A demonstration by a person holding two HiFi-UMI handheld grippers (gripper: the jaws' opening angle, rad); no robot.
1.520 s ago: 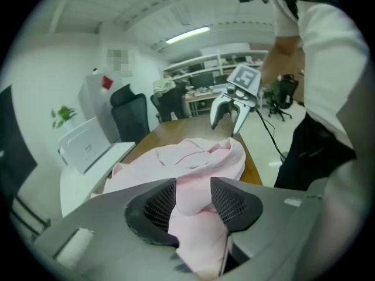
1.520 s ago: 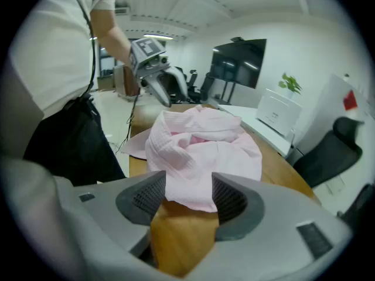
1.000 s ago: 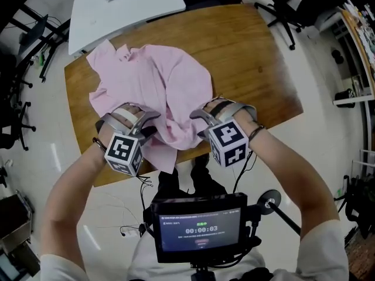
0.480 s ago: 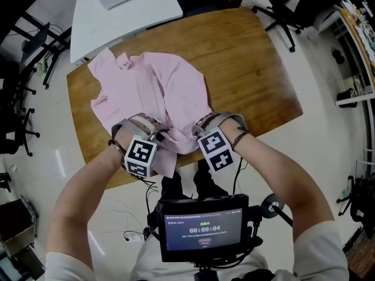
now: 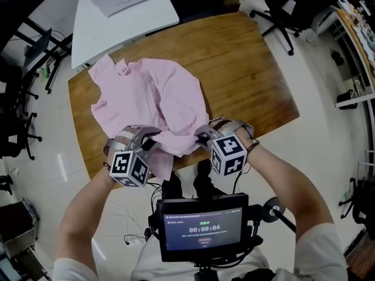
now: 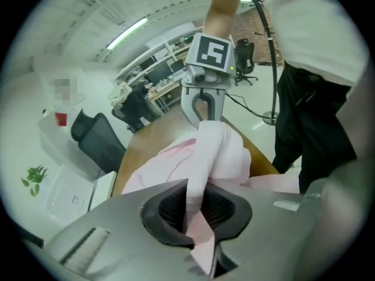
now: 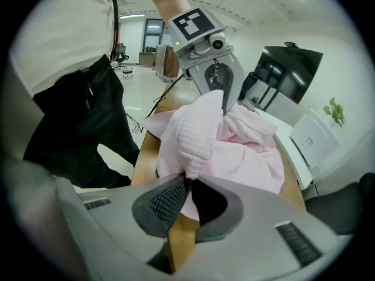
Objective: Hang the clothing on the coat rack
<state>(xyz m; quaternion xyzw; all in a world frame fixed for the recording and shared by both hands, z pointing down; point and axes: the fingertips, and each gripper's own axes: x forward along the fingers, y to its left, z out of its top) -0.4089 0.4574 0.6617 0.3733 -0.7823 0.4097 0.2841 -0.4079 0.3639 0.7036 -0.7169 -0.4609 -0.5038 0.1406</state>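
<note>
A pink shirt [image 5: 153, 95] lies crumpled on the left half of a wooden table [image 5: 249, 69], its collar toward the far left corner and one side close to the table's left edge. Its near hem spills over the near edge in front of the person. The left gripper [image 5: 150, 141] and the right gripper [image 5: 203, 138] sit side by side at that near edge, close together and angled down, each on a bunched fold of the hem. Both sets of jaws have just been closing with cloth between them. In the left gripper view a narrow band of pink fabric runs up through pads pressed onto it. In the right gripper view a thick waffle-textured fold is pinched between the pads, with the bare table edge showing just below. The right half of the wooden table is bare up to its rounded far and right edges. A white table [image 5: 126, 13] stands just beyond the far left corner, whether touching cannot be told. Office chairs [image 5: 23, 119] stand on the pale floor [image 5: 328, 139] off the left edge, and another stands past the far right corner. The floor on the right lies open out to the shelving at the frame's edge. A small screen [image 5: 202, 228] hangs at the person's chest, below the grippers.
</note>
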